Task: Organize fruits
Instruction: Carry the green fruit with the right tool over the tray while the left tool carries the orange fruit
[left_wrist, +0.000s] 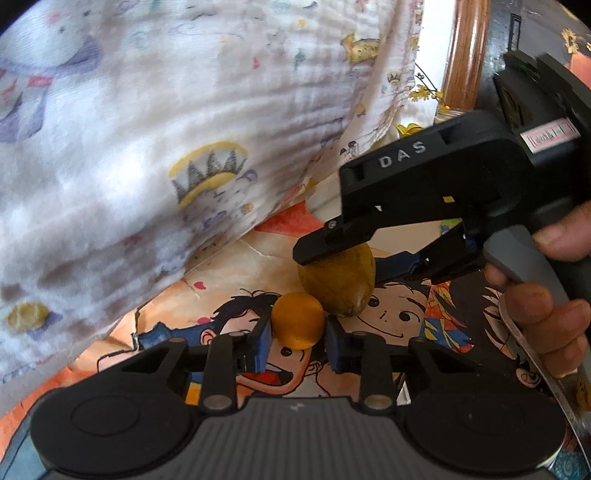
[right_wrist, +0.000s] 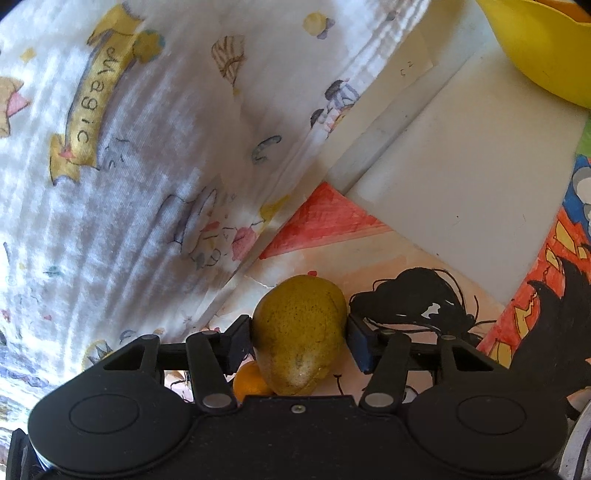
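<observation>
While both fruits rest on a cartoon-print mat (left_wrist: 236, 273), left fingers (left_wrist: 297, 345) clamp the orange fruit (left_wrist: 297, 325); right fingers (right_wrist: 300, 341) seemingly grip the pear (right_wrist: 299, 332).

Orange fruit (left_wrist: 297, 320), yellow-green pear (right_wrist: 300, 336), white cartoon-print cloth (right_wrist: 129, 155), yellow bowl (right_wrist: 543, 48).

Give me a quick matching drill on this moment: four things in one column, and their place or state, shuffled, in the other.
Things:
1. small round orange fruit
2. yellow-green pear-shaped fruit
3. yellow plastic bowl
4. white patterned cloth

Place or state:
A. top right corner of the right wrist view
B. between the left gripper pads
C. bunched up beside both fruits
D. between the right gripper pads

Pairs: 1-B, 2-D, 3-A, 4-C
</observation>
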